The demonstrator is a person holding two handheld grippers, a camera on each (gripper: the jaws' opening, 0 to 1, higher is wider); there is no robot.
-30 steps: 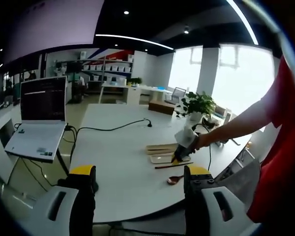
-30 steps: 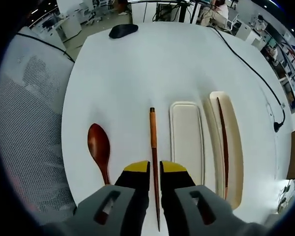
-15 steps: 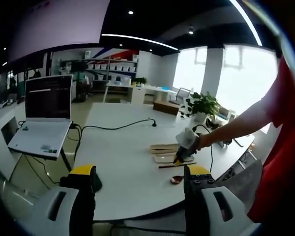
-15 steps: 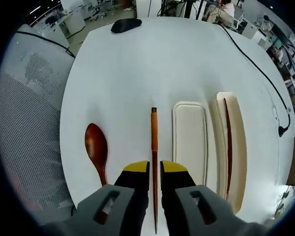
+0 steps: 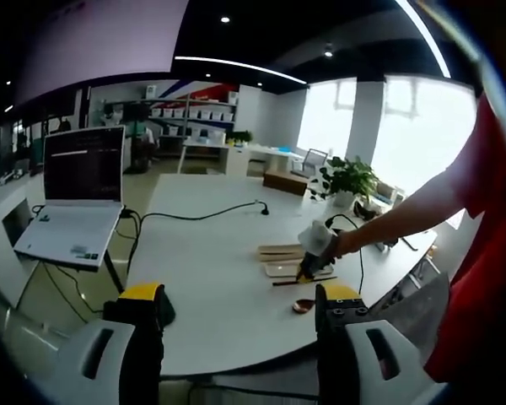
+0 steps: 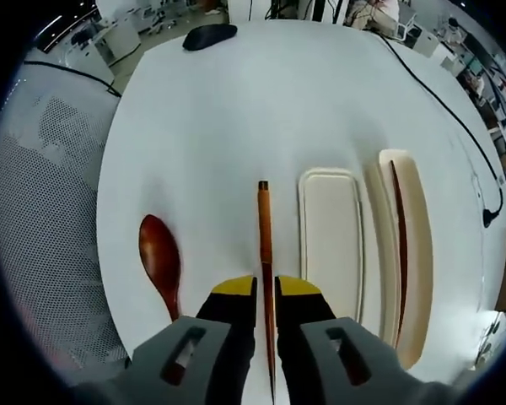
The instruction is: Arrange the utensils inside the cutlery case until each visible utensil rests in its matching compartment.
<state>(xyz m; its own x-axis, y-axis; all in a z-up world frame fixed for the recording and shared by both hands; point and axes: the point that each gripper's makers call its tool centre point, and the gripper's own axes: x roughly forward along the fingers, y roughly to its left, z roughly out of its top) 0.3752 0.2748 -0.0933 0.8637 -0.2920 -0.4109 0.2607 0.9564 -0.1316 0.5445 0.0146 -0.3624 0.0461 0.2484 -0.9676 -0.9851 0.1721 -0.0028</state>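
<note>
Mesh chair (image 6: 46, 211): in my right gripper view it sits at the far left, past the table's curved edge.
Table (image 6: 236, 101): white and round-cornered; broad bare surface lies ahead of the utensils, up to a dark mouse (image 6: 209, 35) at the far edge.
Spoon (image 6: 159, 260): reddish wood, lying flat on the table left of my right claw, bowl pointing away from me, clear of the case.
Chopstick (image 6: 264, 245): brown, running straight away from me along the table, beside the case's left edge and apart from it.
Right gripper (image 6: 265, 291): I hold it low over the near table edge, yellow-tipped jaws pinched on the chopstick's near part.
Cutlery case (image 6: 332, 245): cream, two long compartments side by side; the left one holds nothing.
Second chopstick (image 6: 400, 245): lies lengthwise in the right compartment.
Cable (image 6: 443, 126): black, crossing the table right of the case.
Left gripper (image 5: 238, 302): in my left gripper view I hold it off the table, near its edge, jaws spread wide with nothing between them.
Laptop (image 5: 72, 198): open on a stand, left of the table.
Right arm (image 5: 405, 215): reaches in from the right, down to the case.
</note>
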